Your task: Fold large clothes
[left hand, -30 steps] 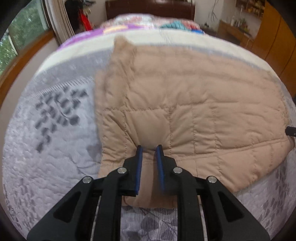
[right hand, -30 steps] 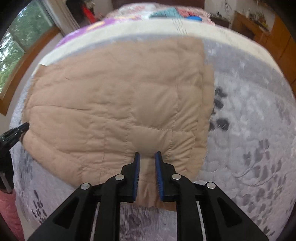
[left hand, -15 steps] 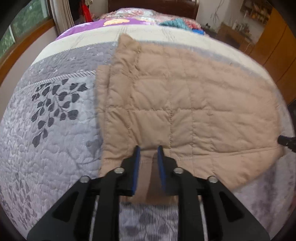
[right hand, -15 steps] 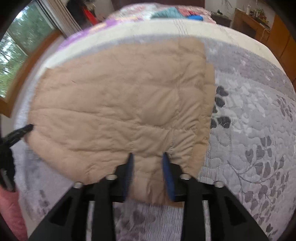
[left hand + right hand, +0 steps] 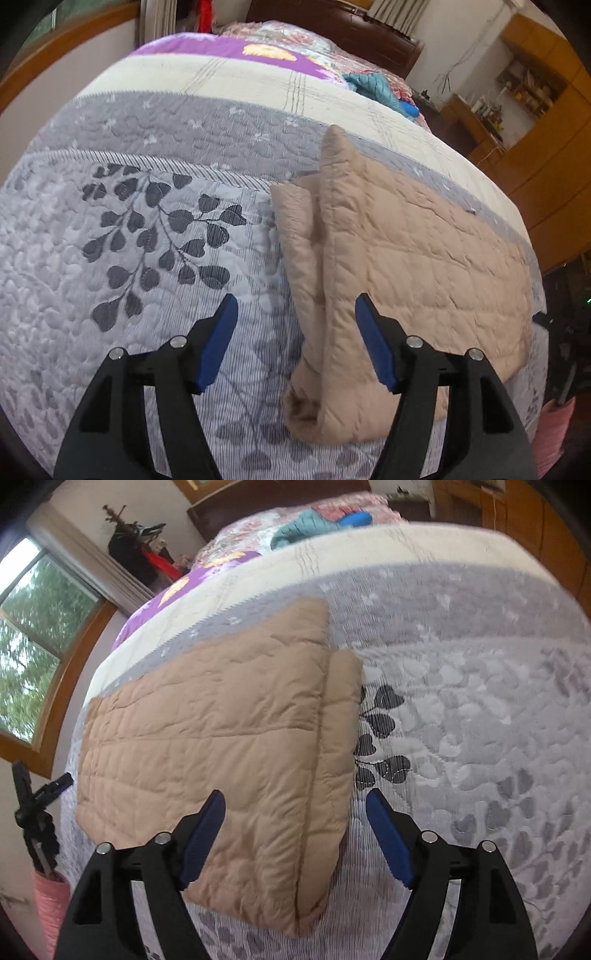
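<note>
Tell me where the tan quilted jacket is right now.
The tan quilted jacket lies folded on the grey leaf-print bedspread. It sits right of centre in the left wrist view and left of centre in the right wrist view, held by neither gripper.

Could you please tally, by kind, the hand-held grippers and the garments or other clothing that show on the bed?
Hand-held grippers, both open: 2, the left hand-held gripper and the right hand-held gripper.
Tan quilted garment, folded: 1.
Teal garment near the headboard: 1.
Blue item beside it: 1.
Total: 5.

Left claw (image 5: 293, 312) jaws spread wide; right claw (image 5: 295, 806) likewise.
</note>
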The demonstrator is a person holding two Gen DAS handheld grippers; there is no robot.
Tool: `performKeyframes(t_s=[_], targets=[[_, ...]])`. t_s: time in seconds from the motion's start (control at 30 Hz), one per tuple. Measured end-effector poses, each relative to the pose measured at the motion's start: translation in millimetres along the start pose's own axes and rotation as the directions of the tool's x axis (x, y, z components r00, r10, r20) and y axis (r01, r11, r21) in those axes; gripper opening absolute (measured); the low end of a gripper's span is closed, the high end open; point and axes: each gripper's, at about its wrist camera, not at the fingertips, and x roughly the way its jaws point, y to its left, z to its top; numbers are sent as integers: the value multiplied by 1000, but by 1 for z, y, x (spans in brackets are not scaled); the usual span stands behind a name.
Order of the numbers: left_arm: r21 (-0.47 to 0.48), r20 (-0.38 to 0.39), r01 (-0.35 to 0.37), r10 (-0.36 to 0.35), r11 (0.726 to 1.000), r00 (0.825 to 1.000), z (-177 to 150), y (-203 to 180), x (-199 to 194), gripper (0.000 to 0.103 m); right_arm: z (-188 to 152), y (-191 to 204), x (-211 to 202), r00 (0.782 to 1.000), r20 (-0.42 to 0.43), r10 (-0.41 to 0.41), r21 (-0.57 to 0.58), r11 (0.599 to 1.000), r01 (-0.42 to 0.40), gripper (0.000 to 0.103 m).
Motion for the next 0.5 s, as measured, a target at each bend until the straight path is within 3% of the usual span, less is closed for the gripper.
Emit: performKeyframes(t_s=[0.17,0.33,0.5], targets=[[-27,-27,116,-117,993,993,11,2,28,69,6,-17,17,995,-27,100,70,993,-98,81],[-53,-79,231,-234,972,969,16,-1,62,72,13,-18,33,997,-32,73,66,995,-70,81],[-90,-86,280,-288,956,954,20,-5,92,76,22,-10,51,996,-39,75,68,995,-72,82]])
